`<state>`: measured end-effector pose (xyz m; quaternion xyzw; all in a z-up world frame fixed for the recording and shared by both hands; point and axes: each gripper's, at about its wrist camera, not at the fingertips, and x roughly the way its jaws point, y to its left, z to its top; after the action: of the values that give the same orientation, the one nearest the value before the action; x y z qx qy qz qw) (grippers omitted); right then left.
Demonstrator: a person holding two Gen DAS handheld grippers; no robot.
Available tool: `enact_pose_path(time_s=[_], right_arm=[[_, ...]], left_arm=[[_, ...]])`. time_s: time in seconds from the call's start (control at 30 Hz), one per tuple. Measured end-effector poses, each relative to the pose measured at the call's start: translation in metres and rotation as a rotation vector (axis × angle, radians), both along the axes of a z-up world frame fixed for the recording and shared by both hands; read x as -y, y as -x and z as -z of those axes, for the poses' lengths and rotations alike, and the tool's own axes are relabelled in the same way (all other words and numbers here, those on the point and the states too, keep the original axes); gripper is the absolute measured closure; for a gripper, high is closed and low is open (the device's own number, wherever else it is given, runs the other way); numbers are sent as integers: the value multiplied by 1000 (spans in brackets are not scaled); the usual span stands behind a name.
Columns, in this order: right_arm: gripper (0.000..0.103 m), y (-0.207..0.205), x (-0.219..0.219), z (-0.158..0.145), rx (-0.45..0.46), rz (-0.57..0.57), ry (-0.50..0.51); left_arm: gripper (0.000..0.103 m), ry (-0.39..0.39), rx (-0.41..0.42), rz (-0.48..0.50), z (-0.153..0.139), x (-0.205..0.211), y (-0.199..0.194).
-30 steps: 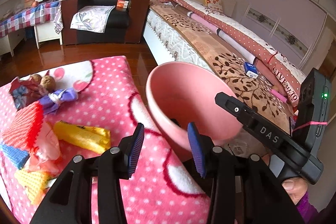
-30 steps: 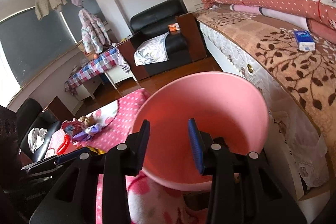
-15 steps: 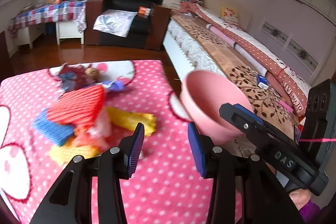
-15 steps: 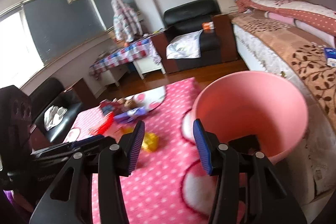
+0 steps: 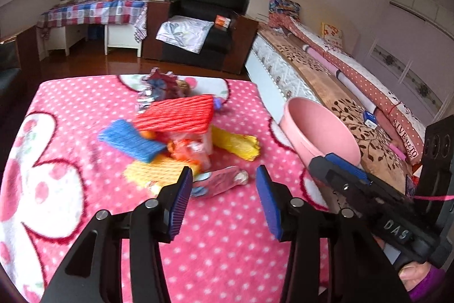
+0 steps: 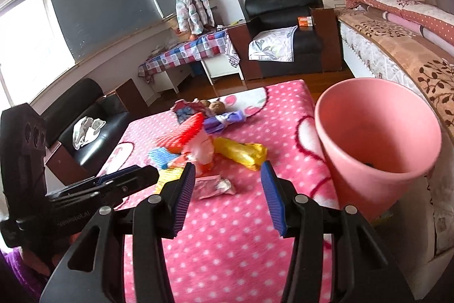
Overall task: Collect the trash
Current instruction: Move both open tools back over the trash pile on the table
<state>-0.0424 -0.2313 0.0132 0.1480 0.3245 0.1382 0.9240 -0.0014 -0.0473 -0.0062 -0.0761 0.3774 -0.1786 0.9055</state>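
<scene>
Both the left gripper [image 5: 222, 198] and right gripper [image 6: 228, 190] are spread wide, holding nothing. A pink wrapper [image 5: 222, 183] lies just ahead; pink bucket [image 6: 377, 138] to the right.

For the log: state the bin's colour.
Plain pink bin, seen best in the right wrist view.
</scene>
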Motion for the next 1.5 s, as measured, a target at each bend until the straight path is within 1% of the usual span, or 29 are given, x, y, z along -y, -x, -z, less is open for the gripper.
enact_pose_path(time_s=[0.13,0.3,0.43,0.6,0.73,1.03,1.3,1.33,1.4,1.5], right_arm=[[54,6,-12,-8,23,-16,16],[54,10,-31,-14,27,-52,55],[54,13,-37,-15,26,-68,76],[54,15,-32,-16,28,-42,65],[54,13,-32,-16,25,-53,58],[54,15,-34,-17,32,-61,51],[54,19,-34,-23,60,-73,34],[54,19,-35,-23,65,-75,32],[54,19,-36,-24,73,-78,27],[54,18,-37,-23,71,-85,24]], left_arm=[[55,-6,-8,-49,5,-20,10],[55,47,-35,-116,12,-46,15],[55,73,-29,-130,13,-55,17],[55,66,-37,-103,14,-43,13],[55,55,-25,-99,11,-38,14],[55,55,-33,-109,13,-40,16],[55,36,-12,-124,10,-43,23],[55,33,-10,-129,10,-44,24],[47,24,-6,-143,8,-45,26],[46,11,1,-158,7,-46,27]])
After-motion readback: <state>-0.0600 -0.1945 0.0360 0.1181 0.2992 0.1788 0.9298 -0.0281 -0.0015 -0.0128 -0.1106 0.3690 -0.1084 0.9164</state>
